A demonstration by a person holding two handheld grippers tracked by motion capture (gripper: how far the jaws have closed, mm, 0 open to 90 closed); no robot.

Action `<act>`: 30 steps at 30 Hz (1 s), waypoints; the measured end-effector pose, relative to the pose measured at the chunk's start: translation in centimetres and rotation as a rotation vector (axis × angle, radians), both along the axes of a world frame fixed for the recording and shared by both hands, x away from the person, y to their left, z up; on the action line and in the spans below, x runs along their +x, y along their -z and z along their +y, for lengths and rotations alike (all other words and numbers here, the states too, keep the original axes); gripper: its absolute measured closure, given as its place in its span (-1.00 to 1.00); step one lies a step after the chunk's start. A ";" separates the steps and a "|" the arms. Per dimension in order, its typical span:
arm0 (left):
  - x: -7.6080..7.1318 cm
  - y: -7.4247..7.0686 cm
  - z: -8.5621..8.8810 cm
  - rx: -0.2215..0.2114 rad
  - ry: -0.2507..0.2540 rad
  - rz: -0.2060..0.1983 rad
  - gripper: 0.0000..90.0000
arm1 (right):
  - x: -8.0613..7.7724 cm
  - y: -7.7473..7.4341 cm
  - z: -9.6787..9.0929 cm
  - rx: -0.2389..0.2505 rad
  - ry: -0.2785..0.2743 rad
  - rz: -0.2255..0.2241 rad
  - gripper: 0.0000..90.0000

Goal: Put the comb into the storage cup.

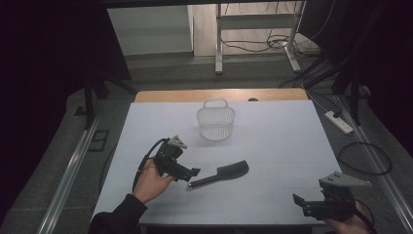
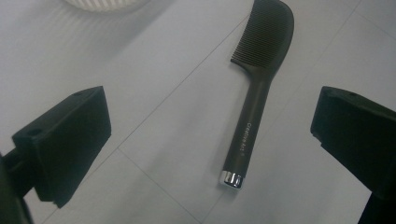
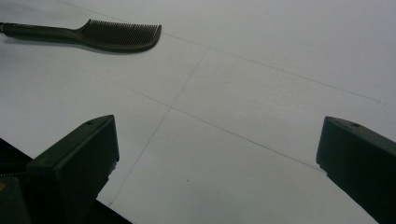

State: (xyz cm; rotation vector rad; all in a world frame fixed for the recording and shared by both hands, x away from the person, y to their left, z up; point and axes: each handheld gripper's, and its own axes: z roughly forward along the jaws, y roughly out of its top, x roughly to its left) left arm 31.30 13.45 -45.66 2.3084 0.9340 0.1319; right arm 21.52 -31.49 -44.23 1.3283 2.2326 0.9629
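Down at the near edge, the right gripper (image 1: pixel 305 202) waits with its jaws spread wide over bare white table (image 1: pixel 272 146), holding nothing; it looks parked out of the way while the other hand works. Over to the left gripper (image 1: pixel 194 172): jaws also wide apart and empty, nosed right up to the chrome-capped handle end of the dark comb (image 2: pixel 256 88), which lies flat on the table between both grippers. That angle makes sense: the slim handle is the easy part to pinch, with the toothed head pointing away. Beyond it stands the white wire basket (image 1: pixel 215 122), handle up, mouth open, probably the comb's destination.
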 end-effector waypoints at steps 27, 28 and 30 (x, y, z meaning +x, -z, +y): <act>2.6 1.2 -3.1 0.090 0.038 0.034 -1.00 | 0.1 0.1 0.1 -0.007 -0.009 0.009 -1.00; 2.6 1.3 -3.2 0.099 0.036 0.034 -1.00 | 0.1 0.1 0.1 -0.008 -0.009 0.008 -1.00; 2.5 1.5 -3.3 0.118 0.041 0.027 -1.00 | 0.1 0.1 0.1 -0.010 -0.010 0.010 -1.00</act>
